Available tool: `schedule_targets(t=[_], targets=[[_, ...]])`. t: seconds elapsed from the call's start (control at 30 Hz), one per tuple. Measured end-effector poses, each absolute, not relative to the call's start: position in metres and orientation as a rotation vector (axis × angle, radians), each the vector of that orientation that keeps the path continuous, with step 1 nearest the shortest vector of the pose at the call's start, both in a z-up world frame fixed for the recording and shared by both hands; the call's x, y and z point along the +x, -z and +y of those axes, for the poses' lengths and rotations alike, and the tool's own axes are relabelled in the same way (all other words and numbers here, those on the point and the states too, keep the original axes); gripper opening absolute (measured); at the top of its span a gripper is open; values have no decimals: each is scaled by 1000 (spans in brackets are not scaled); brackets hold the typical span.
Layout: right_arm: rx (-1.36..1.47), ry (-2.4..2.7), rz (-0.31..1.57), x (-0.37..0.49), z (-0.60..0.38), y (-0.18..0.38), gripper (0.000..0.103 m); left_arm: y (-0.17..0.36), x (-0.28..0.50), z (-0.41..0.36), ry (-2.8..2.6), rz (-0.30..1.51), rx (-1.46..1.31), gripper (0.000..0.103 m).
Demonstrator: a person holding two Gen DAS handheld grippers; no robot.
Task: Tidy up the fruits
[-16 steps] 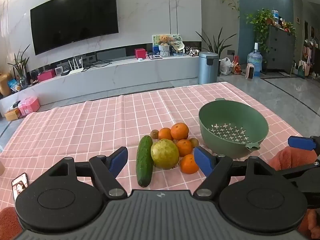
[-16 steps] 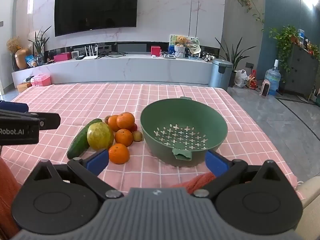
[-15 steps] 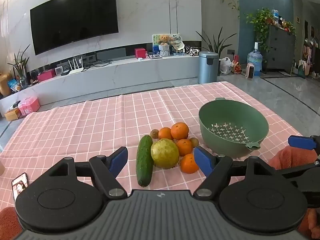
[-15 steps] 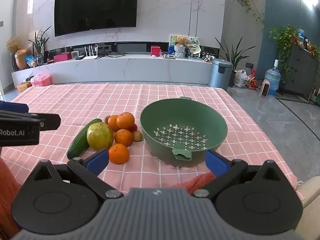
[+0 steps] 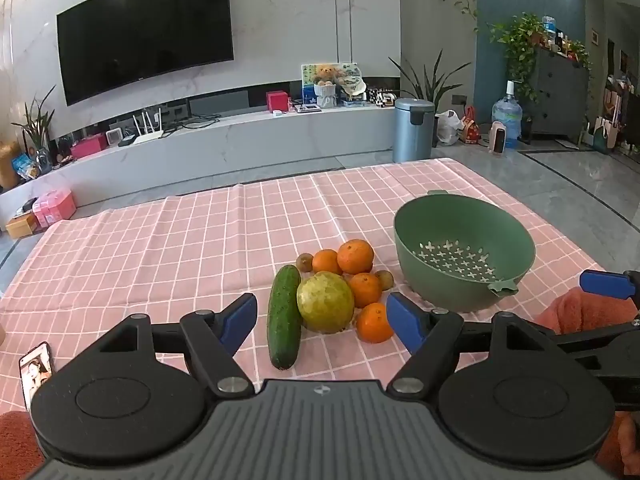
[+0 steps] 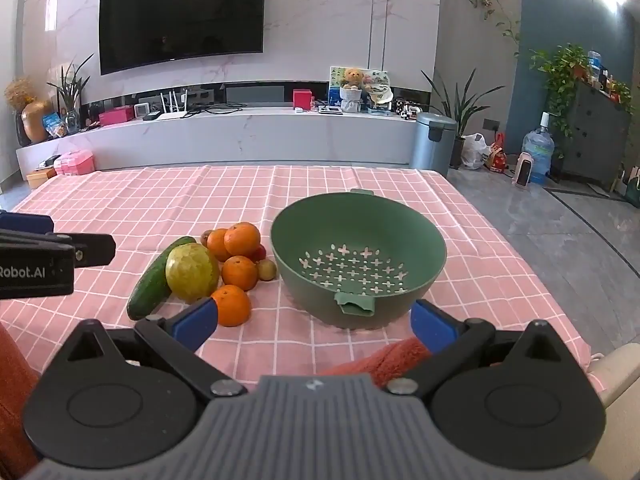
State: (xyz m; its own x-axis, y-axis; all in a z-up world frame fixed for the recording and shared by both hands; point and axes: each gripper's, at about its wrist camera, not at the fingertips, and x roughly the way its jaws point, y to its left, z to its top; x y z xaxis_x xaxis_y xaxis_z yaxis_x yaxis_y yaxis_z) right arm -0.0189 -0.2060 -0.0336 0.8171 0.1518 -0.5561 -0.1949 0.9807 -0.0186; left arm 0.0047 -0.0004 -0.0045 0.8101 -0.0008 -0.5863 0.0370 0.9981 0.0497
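Left wrist: colander (image 5: 464,236) near tablecloth's (image 5: 160,248) right edge.

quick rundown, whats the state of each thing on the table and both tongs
left tongs: open, holding nothing
right tongs: open, holding nothing
green perforated plastic colander bowl: upright, empty
long dark green cucumber: lying flat on the cloth, beside the pile
large yellow-green round fruit: resting against the cucumber
four oranges: piled on the cloth, outside the bowl
pink checked tablecloth: spread flat, faint creases
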Motion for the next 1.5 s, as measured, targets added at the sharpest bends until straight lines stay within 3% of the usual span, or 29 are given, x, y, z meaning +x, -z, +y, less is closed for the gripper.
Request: schedule_targets(t=[1.5], targets=[[-63,-168,596,-15,-206,34,99,6,2,-2,22,627,54,86]])
